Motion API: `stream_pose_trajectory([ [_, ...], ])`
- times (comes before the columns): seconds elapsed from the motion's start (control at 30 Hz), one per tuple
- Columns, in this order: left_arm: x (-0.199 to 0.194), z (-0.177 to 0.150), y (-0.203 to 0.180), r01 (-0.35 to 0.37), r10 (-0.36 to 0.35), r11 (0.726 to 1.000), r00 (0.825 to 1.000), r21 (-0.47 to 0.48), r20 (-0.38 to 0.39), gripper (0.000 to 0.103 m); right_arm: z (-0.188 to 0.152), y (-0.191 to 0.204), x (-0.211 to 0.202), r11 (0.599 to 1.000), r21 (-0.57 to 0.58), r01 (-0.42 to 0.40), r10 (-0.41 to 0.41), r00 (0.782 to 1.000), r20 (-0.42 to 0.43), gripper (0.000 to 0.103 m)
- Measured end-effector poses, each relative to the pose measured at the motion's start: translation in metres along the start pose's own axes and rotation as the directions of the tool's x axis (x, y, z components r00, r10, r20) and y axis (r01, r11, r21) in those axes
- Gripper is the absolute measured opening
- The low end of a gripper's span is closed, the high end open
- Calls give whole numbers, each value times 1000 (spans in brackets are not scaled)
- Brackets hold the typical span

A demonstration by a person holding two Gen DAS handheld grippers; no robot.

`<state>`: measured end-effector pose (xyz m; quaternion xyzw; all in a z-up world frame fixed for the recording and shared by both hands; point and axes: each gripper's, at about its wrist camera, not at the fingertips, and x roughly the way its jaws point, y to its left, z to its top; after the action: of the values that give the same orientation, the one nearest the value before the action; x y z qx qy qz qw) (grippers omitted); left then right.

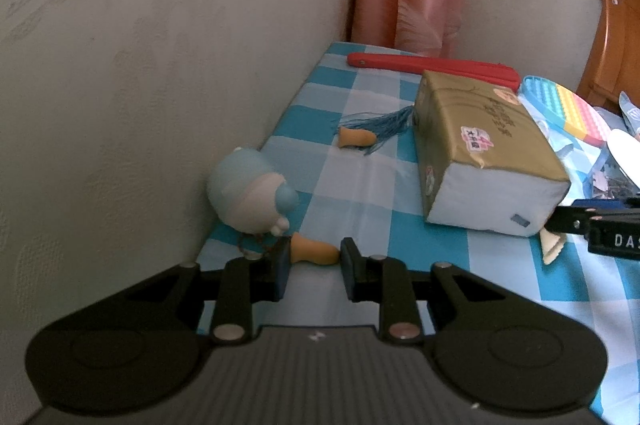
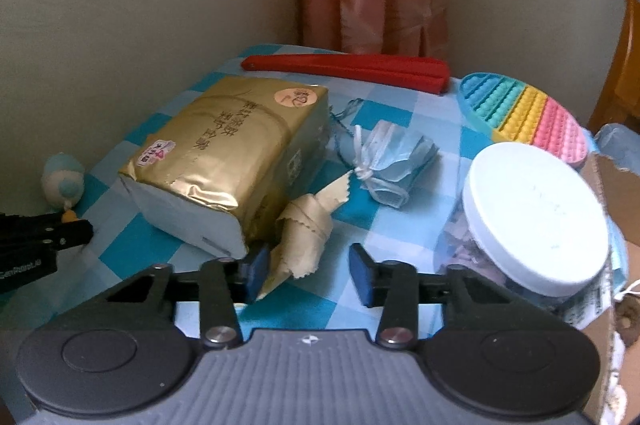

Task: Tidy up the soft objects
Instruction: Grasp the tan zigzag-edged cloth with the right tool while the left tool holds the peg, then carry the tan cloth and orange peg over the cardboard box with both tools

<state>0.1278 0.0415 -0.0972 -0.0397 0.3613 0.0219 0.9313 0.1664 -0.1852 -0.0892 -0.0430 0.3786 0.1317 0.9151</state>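
A blue-and-white plush toy [image 1: 252, 195] lies against the wall at the table's left edge, with an orange gourd-shaped piece [image 1: 314, 252] beside it. My left gripper [image 1: 314, 273] is open, its jaws on either side of that orange piece. A gold tissue pack [image 1: 480, 149] lies mid-table; it also shows in the right wrist view [image 2: 224, 161]. A crumpled beige cloth [image 2: 304, 229] lies in front of the pack. My right gripper [image 2: 308, 275] is open, its left finger touching the cloth. A folded blue face mask [image 2: 390, 161] lies beyond.
A second orange gourd with a blue tassel [image 1: 356, 137] lies farther back. A red folded fan [image 2: 348, 67], a rainbow pop-it pad [image 2: 528, 113], a white-lidded jar [image 2: 532, 213] and a cardboard box edge [image 2: 616, 193] crowd the right. The tablecloth [image 2: 360, 221] is blue checked.
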Motion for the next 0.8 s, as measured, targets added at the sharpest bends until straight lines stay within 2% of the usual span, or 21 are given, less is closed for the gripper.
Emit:
stream_pose_trajectory([
  [0.07,0,0,0,0,0,1000,1000,0,0,25,-1,-1,4,1000,-3,-16,16,1000,-15,23],
  [0.13,0,0,0,1,-1,1000,1000,1,0,25,-3,0,7,1000,-6,-26,26,999,-30,16],
  [0.3,-2,-1,-2,15,-15,1000,1000,12,-4,25,-9,0,-2,1000,-8,-3,3,1000,-15,12],
  [0.5,-11,-8,-8,58,-57,998,998,34,-25,25,-19,-6,-22,1000,-6,3,-3,999,-52,12],
  [0.67,-11,-12,-10,53,-52,998,998,38,-26,26,-23,-7,-25,1000,-5,15,-15,999,-46,29],
  [0.8,-11,-12,-10,50,-49,998,998,38,-25,27,-19,-7,-17,1000,-7,1,-2,999,-47,33],
])
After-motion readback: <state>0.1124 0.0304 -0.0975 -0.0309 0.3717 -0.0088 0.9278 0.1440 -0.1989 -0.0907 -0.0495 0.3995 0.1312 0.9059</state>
